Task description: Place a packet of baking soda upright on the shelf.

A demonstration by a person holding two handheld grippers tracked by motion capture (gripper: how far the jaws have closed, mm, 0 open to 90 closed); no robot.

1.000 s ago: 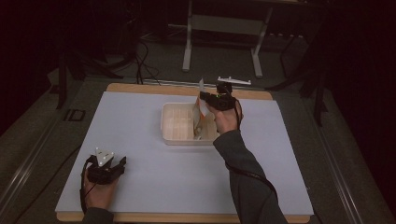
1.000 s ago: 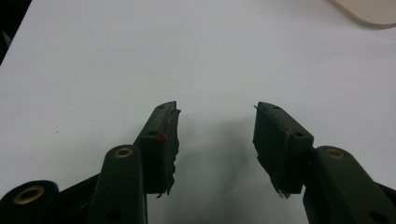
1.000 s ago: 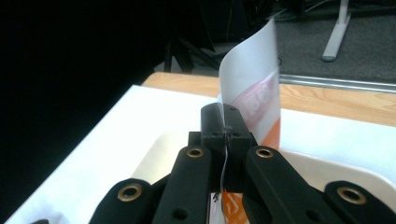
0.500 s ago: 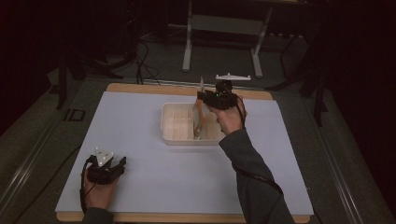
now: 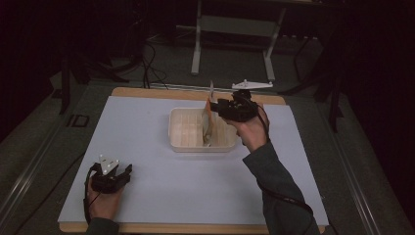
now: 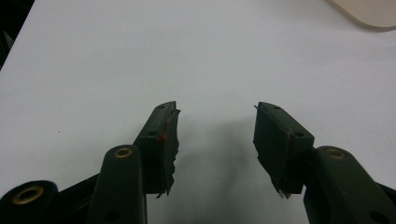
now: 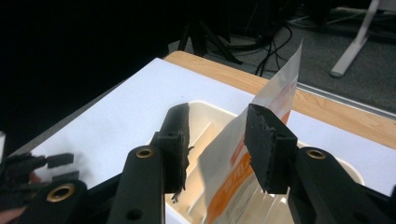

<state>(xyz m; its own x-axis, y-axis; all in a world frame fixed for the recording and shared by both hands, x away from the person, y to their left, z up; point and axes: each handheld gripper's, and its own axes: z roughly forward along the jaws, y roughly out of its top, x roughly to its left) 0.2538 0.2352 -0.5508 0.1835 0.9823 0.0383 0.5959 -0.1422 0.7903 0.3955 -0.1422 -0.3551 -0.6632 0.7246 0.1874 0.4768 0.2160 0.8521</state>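
Observation:
A white and orange packet (image 5: pixel 209 120) stands on edge in a cream plastic bin (image 5: pixel 185 133) at the middle of the table. My right gripper (image 5: pixel 215 105) hovers over the bin's right part. Its jaws have just been opening, and in the right gripper view (image 7: pixel 217 126) the packet (image 7: pixel 276 91) rises through the gap between them with no pad pressing on it. The bin's ribbed floor (image 7: pixel 205 116) lies below. My left gripper (image 5: pixel 125 173) rests on the table near the front left corner. Its jaws (image 6: pixel 215 126) are open over the bare white surface, with nothing between them.
A white mat (image 5: pixel 147 112) covers the table, with a wooden edge (image 5: pixel 147 92) along the far side. One corner of the bin (image 6: pixel 369 11) lies far ahead of the left gripper. Beyond the table are a stand's legs (image 5: pixel 196 54) and cables on the dark floor.
The right gripper has let go of the packet and lifted a little up and away from the bin. The packet stays standing in the bin. The left hand has not moved.

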